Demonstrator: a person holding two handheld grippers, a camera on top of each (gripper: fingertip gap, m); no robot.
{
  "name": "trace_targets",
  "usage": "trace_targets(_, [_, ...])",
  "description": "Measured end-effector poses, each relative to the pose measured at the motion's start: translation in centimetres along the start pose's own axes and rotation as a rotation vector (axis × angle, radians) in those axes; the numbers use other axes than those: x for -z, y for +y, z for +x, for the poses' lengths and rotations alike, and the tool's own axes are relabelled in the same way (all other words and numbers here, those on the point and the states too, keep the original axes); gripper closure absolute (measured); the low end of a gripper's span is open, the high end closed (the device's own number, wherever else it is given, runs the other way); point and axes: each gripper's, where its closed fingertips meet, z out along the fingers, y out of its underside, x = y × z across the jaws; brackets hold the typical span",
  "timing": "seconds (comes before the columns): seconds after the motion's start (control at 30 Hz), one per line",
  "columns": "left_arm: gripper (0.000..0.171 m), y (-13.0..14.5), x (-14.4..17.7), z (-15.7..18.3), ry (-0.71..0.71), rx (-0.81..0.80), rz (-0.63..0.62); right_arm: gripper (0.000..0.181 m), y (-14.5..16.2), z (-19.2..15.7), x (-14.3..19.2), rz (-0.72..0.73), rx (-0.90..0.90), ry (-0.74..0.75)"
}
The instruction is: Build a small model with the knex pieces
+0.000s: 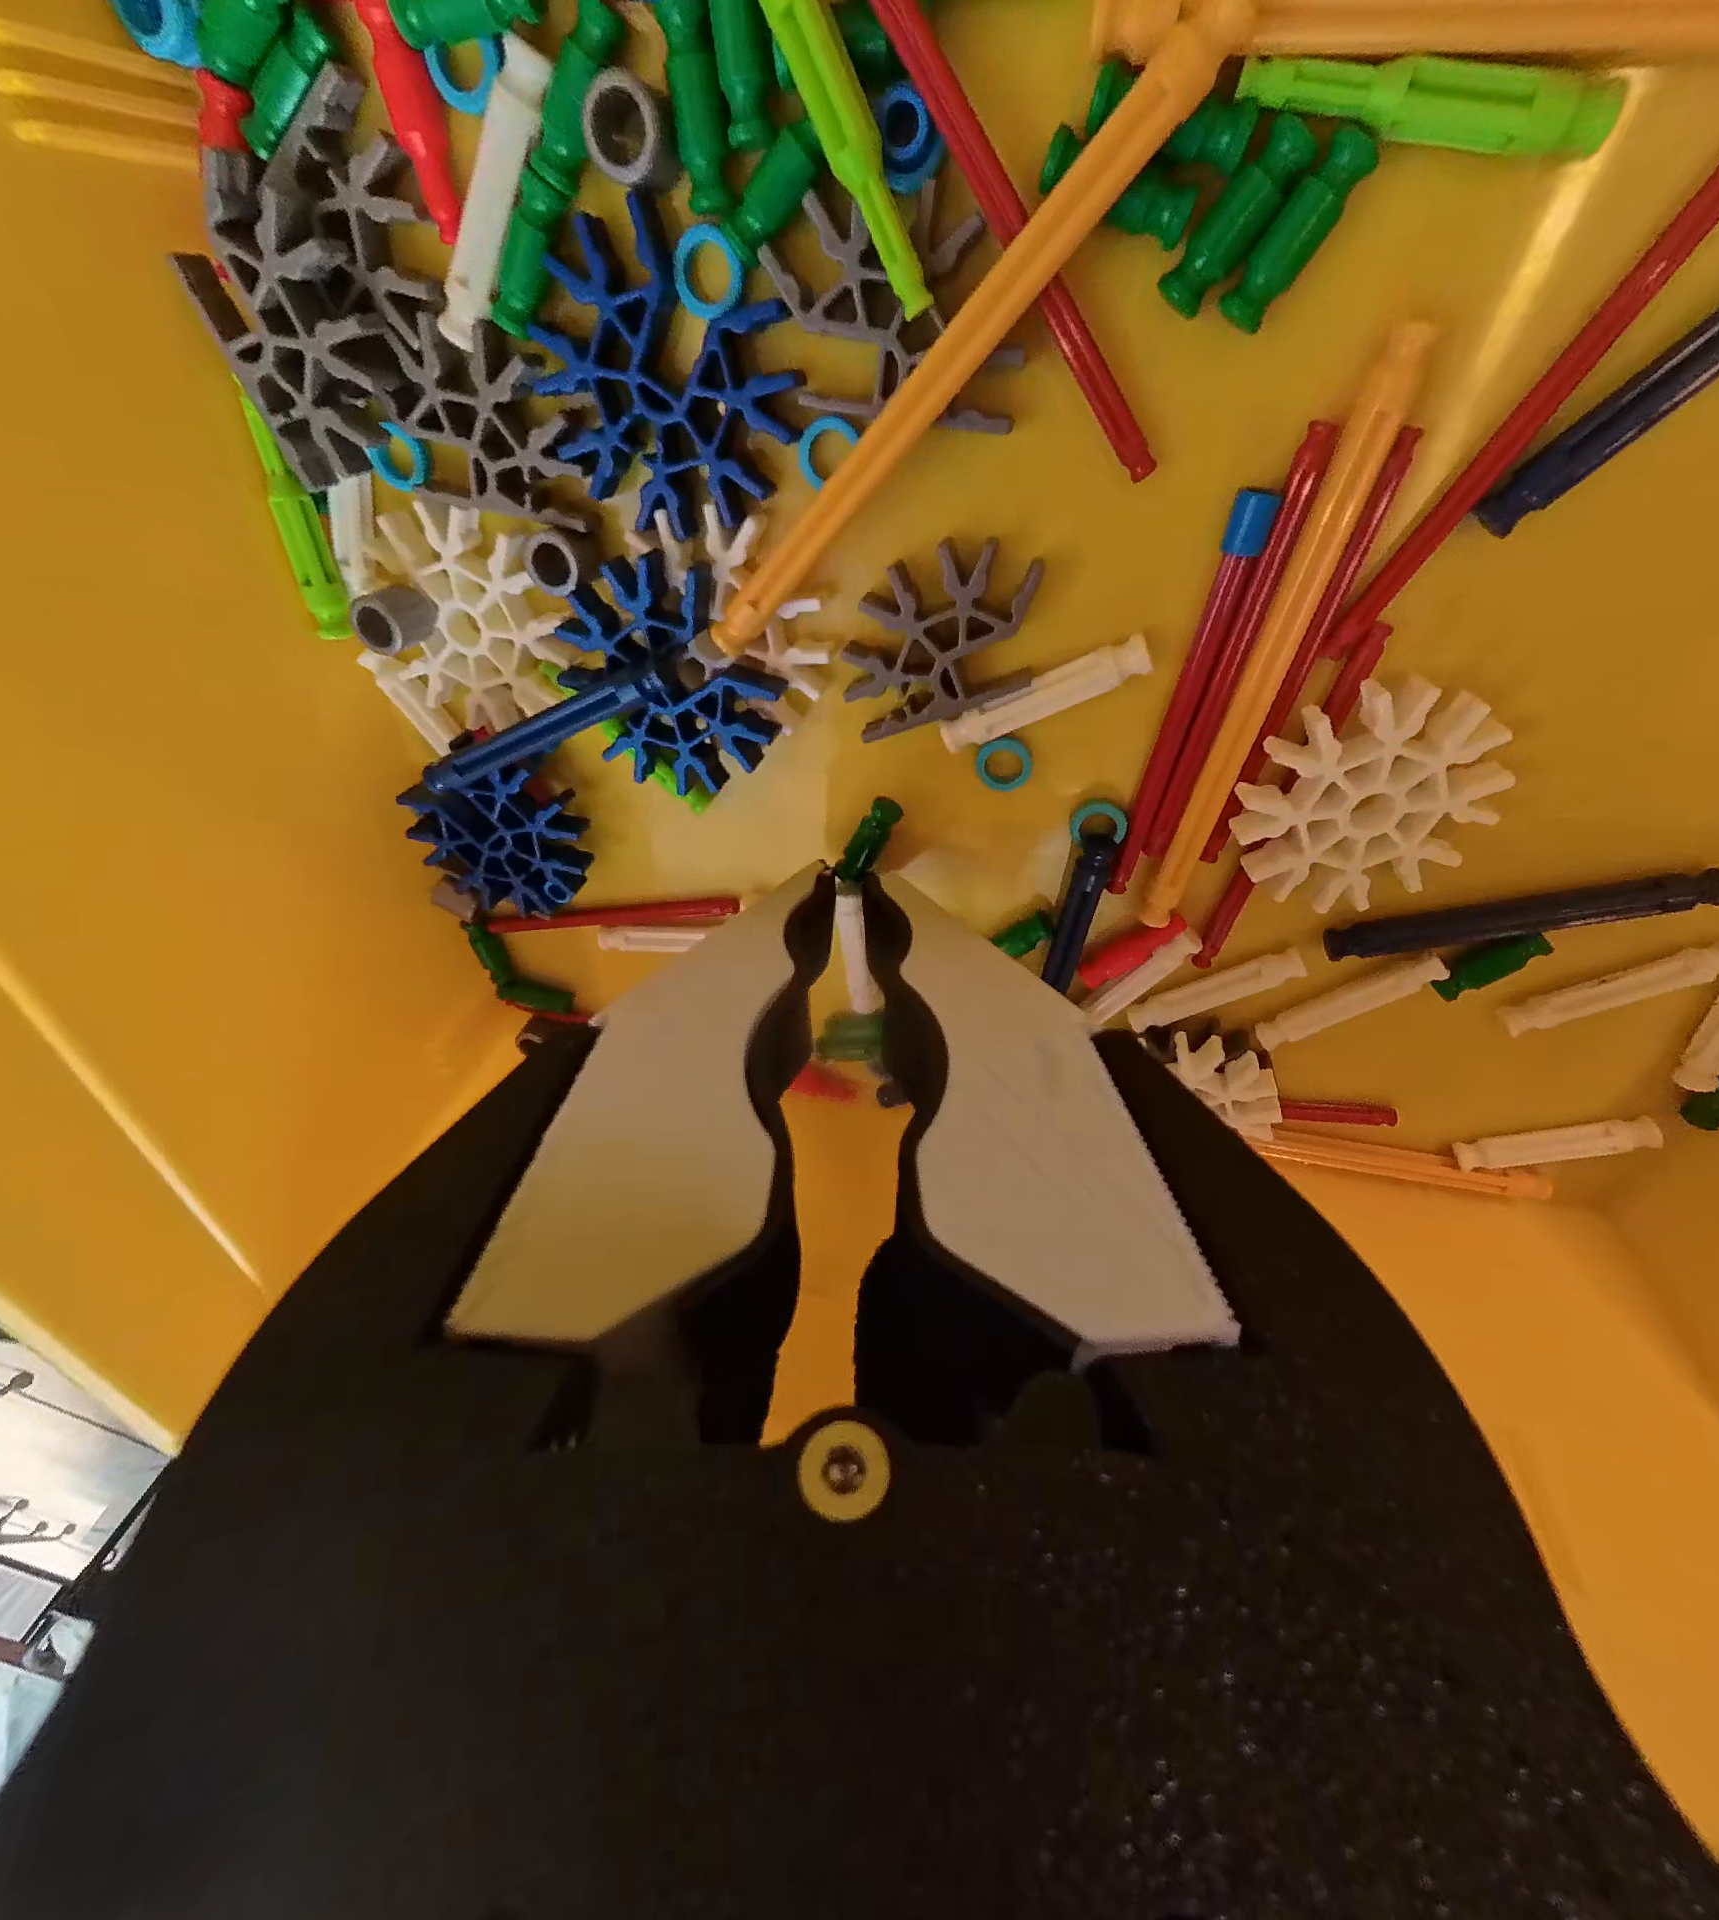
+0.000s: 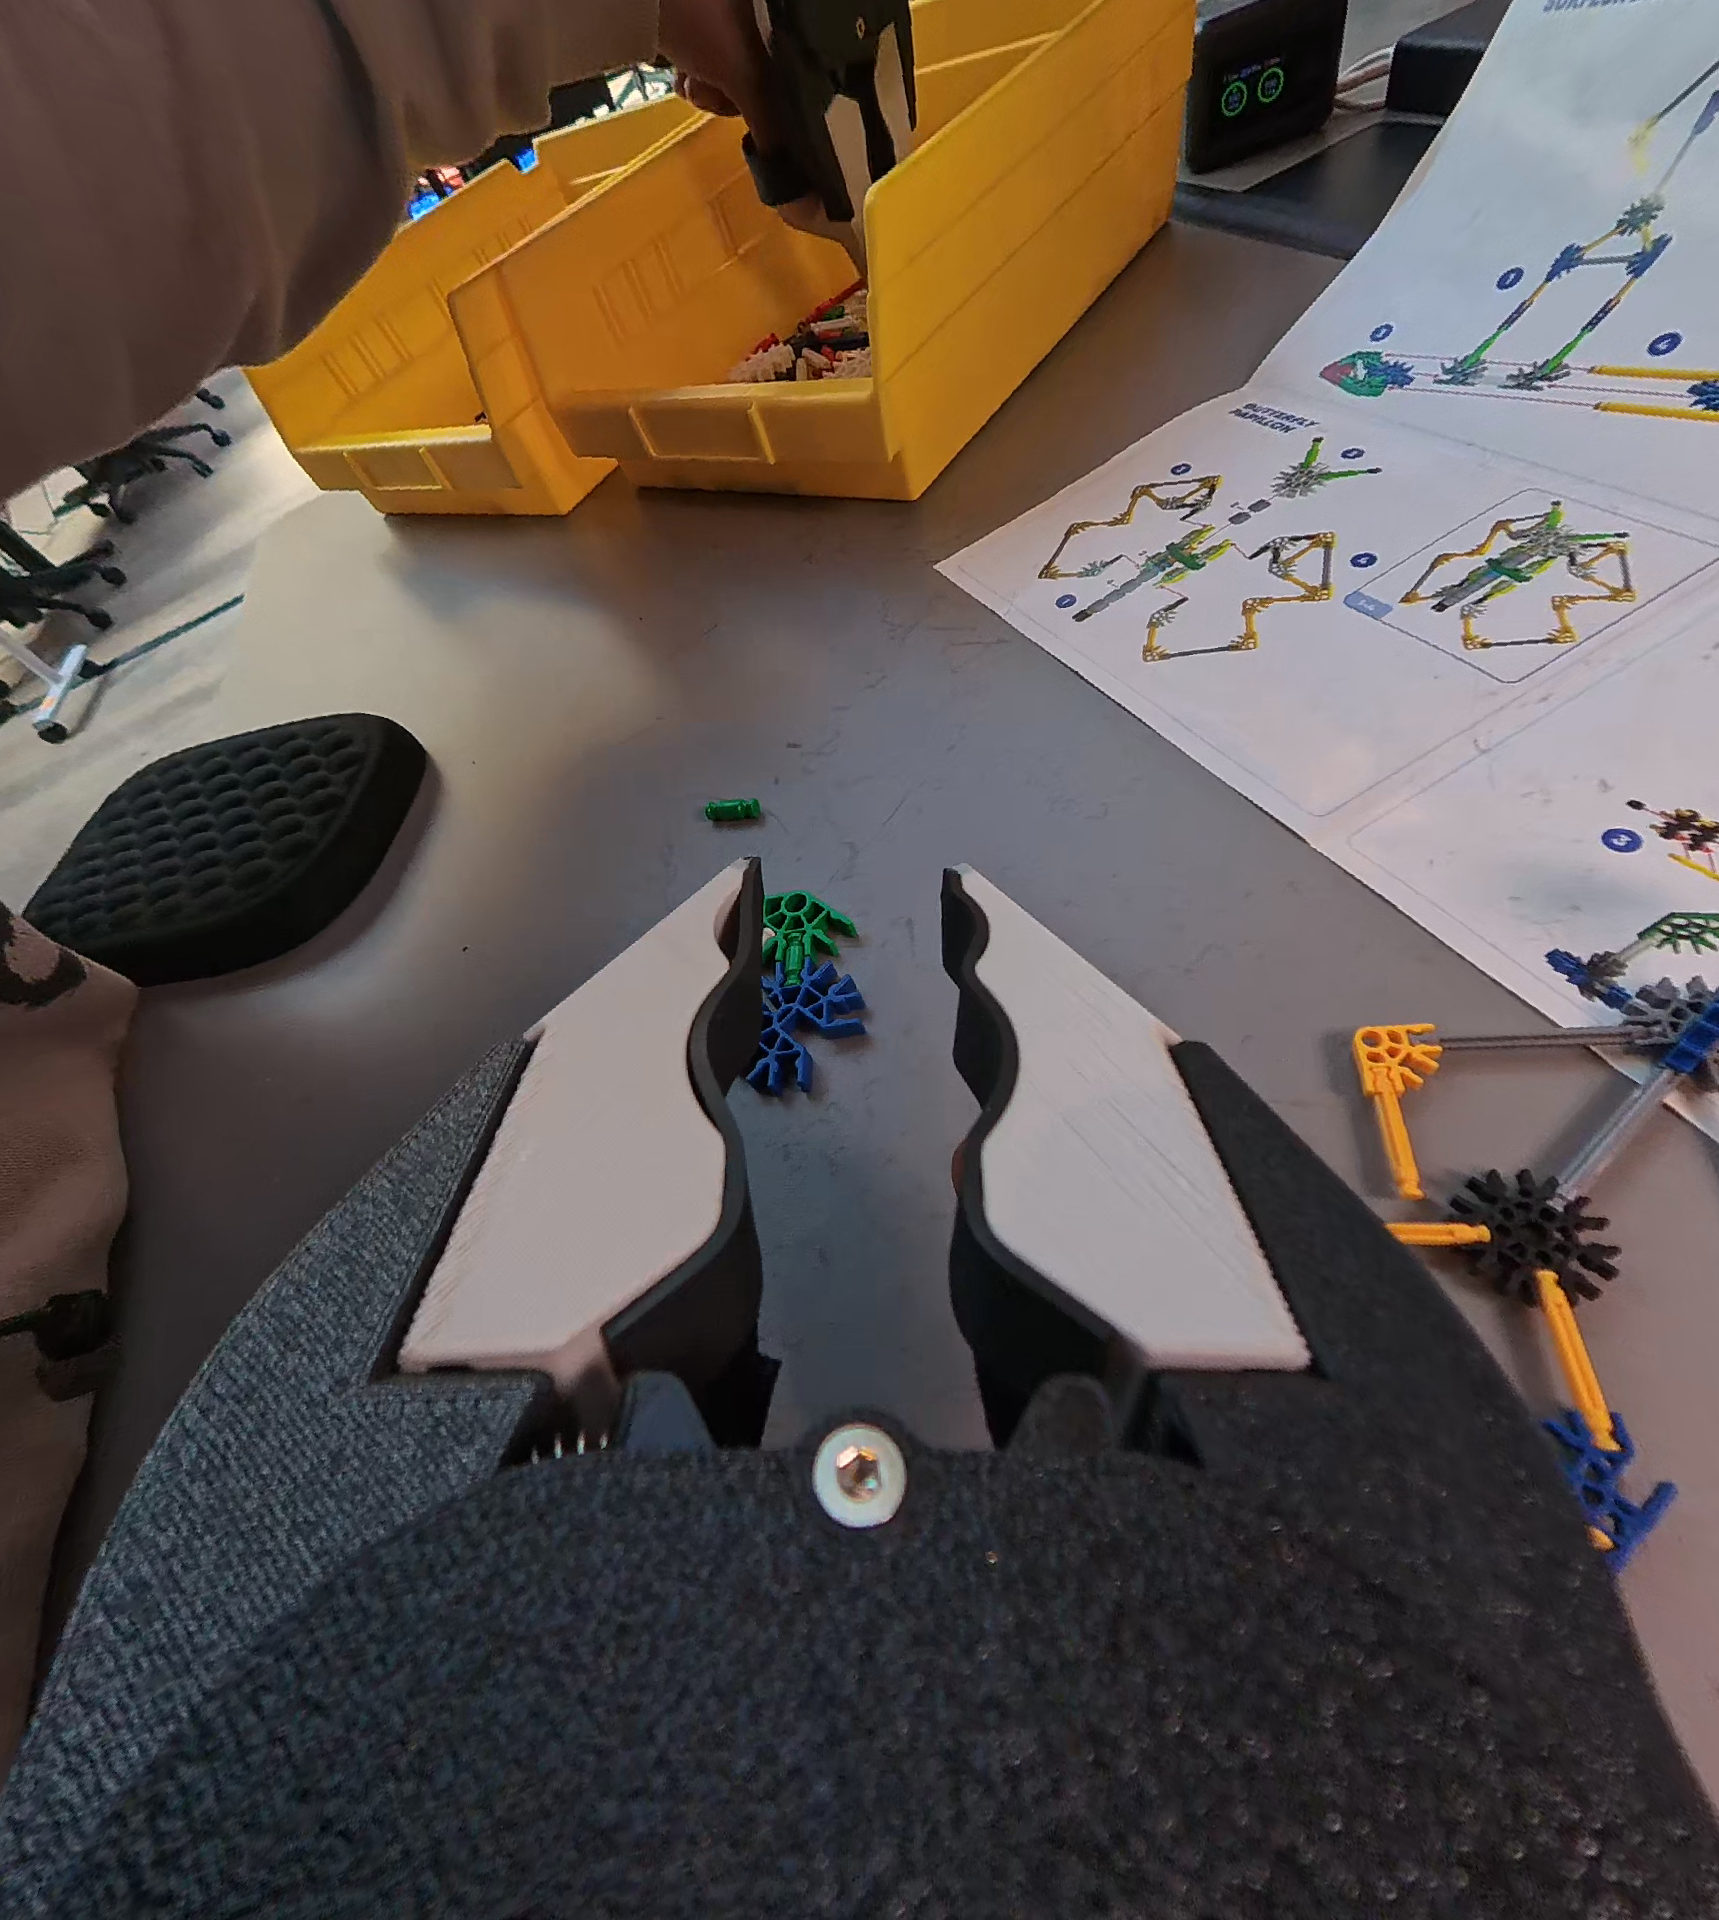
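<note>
A: The left wrist view looks down into the yellow bin [image 1: 1613,644] of rods and snowflake connectors. The left tool [image 1: 847,875] pinches a short green rod [image 1: 870,831] at its tips; a white rod [image 1: 855,951] shows between its fingers, hold unclear.

B: Only the right wrist view shows the table [image 2: 626,644]. The right tool [image 2: 850,883] stands wide apart, empty, a green-and-blue connector piece [image 2: 805,987] touching its nine-o'clock finger. The left tool's tips are hidden behind the bin wall.
</note>
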Motion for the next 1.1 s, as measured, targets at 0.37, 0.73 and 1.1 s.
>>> trace_targets(0.37, [0.168, -9.6, 13.3, 12.1, -0.025, -0.160, 0.450, 0.149, 0.1, -0.3, 0.0, -0.005, 0.031, 0.003])
trace_targets(0.73, [0.168, -10.3, 11.8, 15.4, -0.002, -0.160, 0.494, 0.148, 0.2, -0.5, -0.2, -0.018, 0.074, 0.027])
trace_targets(1.1, [0.171, -13.6, 8.3, 33.4, 0.281, -0.330, 0.612, 0.149, 0.3, -0.6, -0.3, -0.023, 0.082, 0.024])
